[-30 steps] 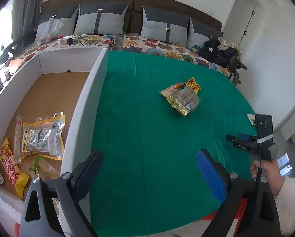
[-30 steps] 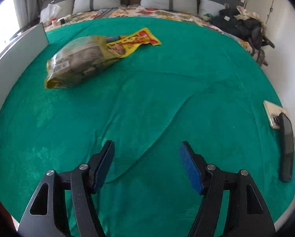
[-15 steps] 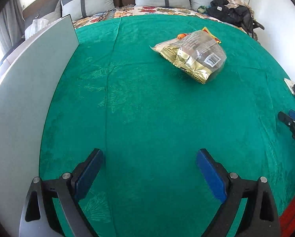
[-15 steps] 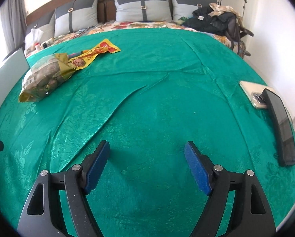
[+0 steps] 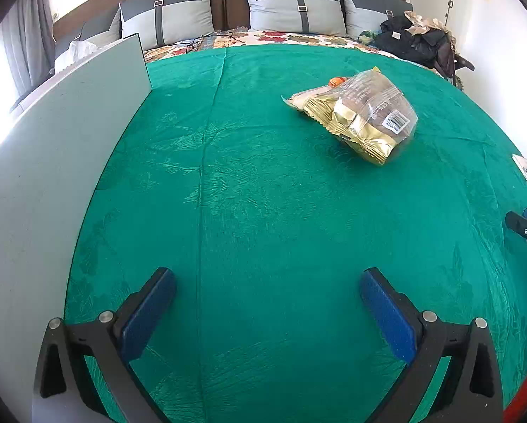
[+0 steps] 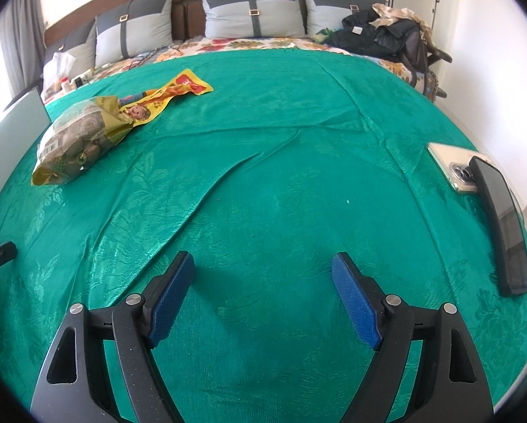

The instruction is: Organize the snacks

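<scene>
A clear bag of gold-wrapped snacks (image 5: 362,116) lies on the green bedspread (image 5: 263,211), far ahead and right of my left gripper (image 5: 267,278). The left jaws are opening wide, with nothing between them. In the right wrist view the same bag (image 6: 76,137) lies at the left, and a flat yellow snack packet (image 6: 164,97) lies partly under it. My right gripper (image 6: 263,264) hovers low over bare bedspread (image 6: 298,141), its jaws opening, holding nothing. Only an orange tip of the yellow packet (image 5: 335,81) shows behind the bag in the left wrist view.
A tall grey box wall (image 5: 52,176) stands along the left of the bedspread. Two phones (image 6: 500,218) lie near the right edge. Pillows (image 6: 253,10) line the headboard, and dark clothes (image 6: 380,35) are heaped at the back right. The right gripper's tip (image 5: 524,225) shows at the left view's edge.
My left gripper dropped from above the box down beside its wall, closer to the gold snack bag, and its jaws widened. The right gripper's jaws widened too; its view tilted up.
</scene>
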Motion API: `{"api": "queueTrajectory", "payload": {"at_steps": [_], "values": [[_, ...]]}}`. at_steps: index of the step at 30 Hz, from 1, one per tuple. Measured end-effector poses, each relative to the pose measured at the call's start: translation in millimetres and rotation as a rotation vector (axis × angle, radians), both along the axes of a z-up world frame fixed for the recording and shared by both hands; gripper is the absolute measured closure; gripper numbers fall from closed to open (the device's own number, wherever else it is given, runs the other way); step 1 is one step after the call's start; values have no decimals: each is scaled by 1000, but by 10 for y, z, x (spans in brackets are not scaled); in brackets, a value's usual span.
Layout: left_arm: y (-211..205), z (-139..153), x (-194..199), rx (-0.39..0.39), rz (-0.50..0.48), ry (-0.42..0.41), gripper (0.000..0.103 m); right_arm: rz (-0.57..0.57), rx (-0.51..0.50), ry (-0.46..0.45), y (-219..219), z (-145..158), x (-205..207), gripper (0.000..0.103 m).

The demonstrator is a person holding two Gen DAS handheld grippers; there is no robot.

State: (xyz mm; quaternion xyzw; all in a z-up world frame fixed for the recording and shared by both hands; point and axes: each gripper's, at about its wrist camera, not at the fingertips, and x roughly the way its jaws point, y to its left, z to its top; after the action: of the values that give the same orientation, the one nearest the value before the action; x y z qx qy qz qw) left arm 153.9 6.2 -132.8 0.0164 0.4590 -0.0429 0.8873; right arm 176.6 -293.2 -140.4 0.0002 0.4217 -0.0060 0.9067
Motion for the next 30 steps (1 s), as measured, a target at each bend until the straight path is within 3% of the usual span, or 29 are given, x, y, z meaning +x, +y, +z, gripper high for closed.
{"api": "queueTrajectory", "payload": {"at_steps": [13,30], "values": [[-6,-2,7,1,1,0,0,0,-1,1,-1,7,1,19],[0,9,6,3,5,1,0,2,3,22,-6,-15,22,11]]}}
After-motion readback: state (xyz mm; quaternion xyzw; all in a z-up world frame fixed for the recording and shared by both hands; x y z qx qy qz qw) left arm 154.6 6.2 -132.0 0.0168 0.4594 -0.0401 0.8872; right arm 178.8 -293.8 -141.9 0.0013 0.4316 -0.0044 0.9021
